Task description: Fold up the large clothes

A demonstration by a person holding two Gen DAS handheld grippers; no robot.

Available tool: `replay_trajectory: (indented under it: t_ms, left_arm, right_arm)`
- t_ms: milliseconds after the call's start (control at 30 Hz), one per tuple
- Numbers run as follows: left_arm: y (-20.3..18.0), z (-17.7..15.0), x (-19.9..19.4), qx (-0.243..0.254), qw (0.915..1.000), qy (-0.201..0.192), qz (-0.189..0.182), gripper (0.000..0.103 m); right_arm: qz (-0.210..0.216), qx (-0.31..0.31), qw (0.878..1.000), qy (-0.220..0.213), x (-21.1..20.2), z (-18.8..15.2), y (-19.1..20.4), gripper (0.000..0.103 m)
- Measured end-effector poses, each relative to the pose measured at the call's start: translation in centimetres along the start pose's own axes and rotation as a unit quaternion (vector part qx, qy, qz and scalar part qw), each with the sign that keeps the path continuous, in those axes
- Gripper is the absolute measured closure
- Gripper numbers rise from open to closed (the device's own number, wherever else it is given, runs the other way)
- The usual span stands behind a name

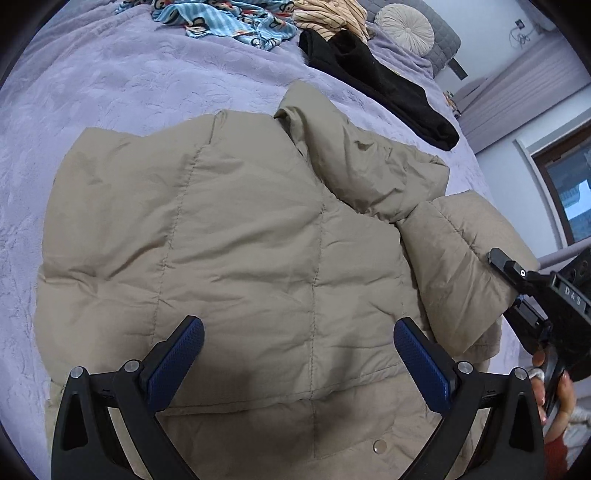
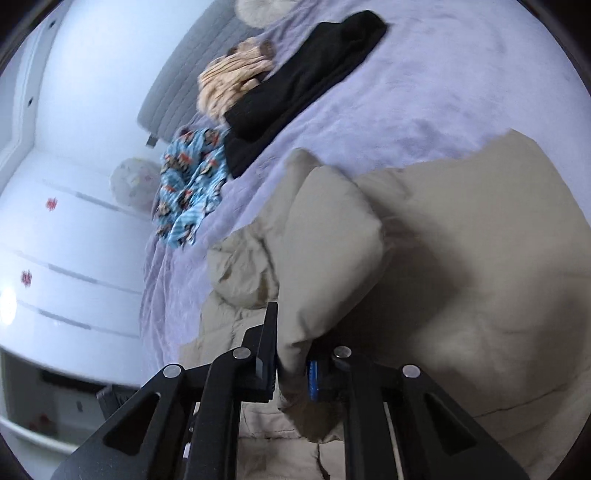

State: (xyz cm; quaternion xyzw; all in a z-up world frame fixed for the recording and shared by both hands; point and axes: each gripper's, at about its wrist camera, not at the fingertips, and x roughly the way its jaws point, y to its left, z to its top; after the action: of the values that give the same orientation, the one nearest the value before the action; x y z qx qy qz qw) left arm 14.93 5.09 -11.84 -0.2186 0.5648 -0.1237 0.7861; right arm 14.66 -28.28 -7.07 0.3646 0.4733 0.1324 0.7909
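The puffer jacket (image 1: 229,236) is beige, quilted, and spread out on the lavender blanket (image 1: 110,92) that covers the bed. From the left wrist view it takes up most of the middle, with its collar (image 1: 295,107) pointing toward the far end and one sleeve (image 1: 461,251) bent over on the right side. The left gripper (image 1: 297,343) hangs over the jacket's near edge with its blue-padded fingers (image 1: 177,354) spread wide — nothing between them, just fabric underneath. A snap button (image 1: 379,445) shows near the hem. Over on the right edge you can see the other gripper's black body (image 1: 546,295) at the sleeve, plus the person's hand (image 1: 554,384) wrapped around its handle. Further back on the bed there's a black garment (image 1: 388,85), a blue cartoon-print cloth (image 1: 229,18), something striped in tan (image 1: 332,16) and a round cushion (image 1: 406,26).

Right wrist view is blurry, but the right gripper (image 2: 291,365) is pinched narrow on a fold of the jacket's sleeve (image 2: 332,229) — the fabric bunches up between the fingers and rises out of them. The rest of the jacket lies to the right and below. The black garment (image 2: 295,85) and the blue print cloth (image 2: 192,184) sit beyond it on the blanket, with white cabinets (image 2: 74,240) off to the left.
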Motion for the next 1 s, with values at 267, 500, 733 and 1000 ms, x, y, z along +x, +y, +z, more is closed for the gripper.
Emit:
replay_trajectory:
  t_ms: [267, 500, 733, 1000]
  left_arm:
    - [4.4, 1.6, -2.0, -0.099, 0.9865, -0.016, -0.129, 0.0]
    - [3.5, 1.6, 0.1, -0.1, 0.9671, 0.027, -0.232, 0.0]
    - [1.3, 2.0, 2.4, -0.078, 0.9764, 0.047, -0.196, 0.0]
    - [-3.1, 1.6, 5.7, -0.002, 0.9794, 0.117, -0.165, 0.092]
  right_arm:
    - [-0.047, -0.262, 0.96, 0.09, 5.5, -7.3, 9.7, 0.089]
    - [-0.091, -0.298, 0.939, 0.147, 9.1, -10.5, 9.2, 0.075]
    - [-0.078, -0.298, 0.943, 0.128, 4.5, -10.4, 8.2, 0.024]
    - [-0.106, -0.219, 0.959, 0.144, -0.7, -9.5, -0.1, 0.054]
